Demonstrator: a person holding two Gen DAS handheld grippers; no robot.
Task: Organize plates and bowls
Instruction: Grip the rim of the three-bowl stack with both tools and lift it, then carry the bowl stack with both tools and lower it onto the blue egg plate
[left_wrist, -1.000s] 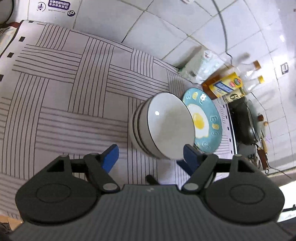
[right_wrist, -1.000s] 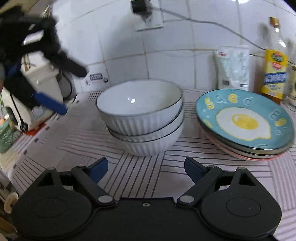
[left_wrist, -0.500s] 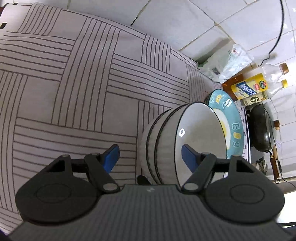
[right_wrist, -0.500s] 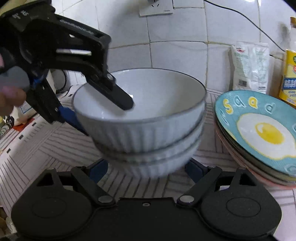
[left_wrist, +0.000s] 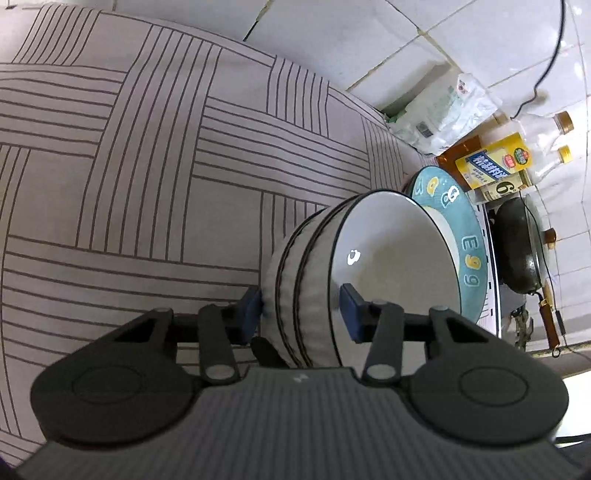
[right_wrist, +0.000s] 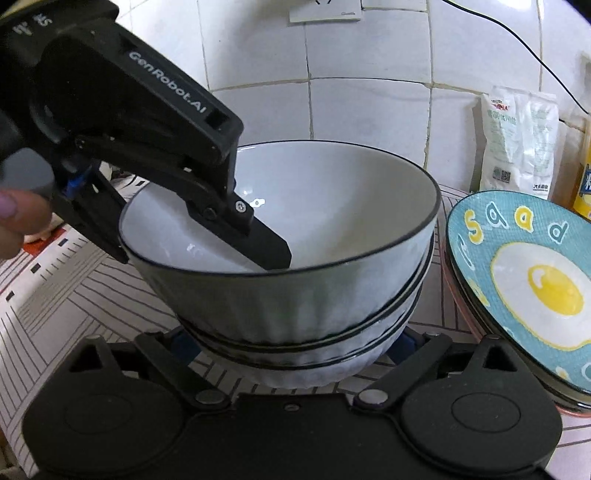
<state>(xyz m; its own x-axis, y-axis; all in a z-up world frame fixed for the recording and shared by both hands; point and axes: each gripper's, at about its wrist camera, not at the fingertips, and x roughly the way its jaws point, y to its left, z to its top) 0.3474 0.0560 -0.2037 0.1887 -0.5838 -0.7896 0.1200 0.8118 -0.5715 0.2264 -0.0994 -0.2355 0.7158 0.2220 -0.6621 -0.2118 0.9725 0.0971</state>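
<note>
Three stacked bowls (right_wrist: 295, 295) — left gripper (left_wrist: 301, 308) closing on them

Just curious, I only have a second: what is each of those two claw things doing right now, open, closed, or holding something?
Left gripper: closing across the wall of the bowl stack, one finger inside the top bowl.
Right gripper: open wide, opening further, around the stack's base, not gripping.

- Three stacked white bowls (right_wrist: 295, 295) with dark rims stand on the striped surface (right_wrist: 74, 302).
- The left tongs (right_wrist: 207, 229) straddle the top bowl's left rim, one finger (right_wrist: 266, 247) inside, closing.
- The right tongs (right_wrist: 291, 343), near, are opening, blue pads flanking the stack's base.
- An egg-print plate (right_wrist: 524, 280) lies just right of the bowls.
- A white bag (right_wrist: 521, 144) leans against the far tiled wall (right_wrist: 369, 110).
</note>
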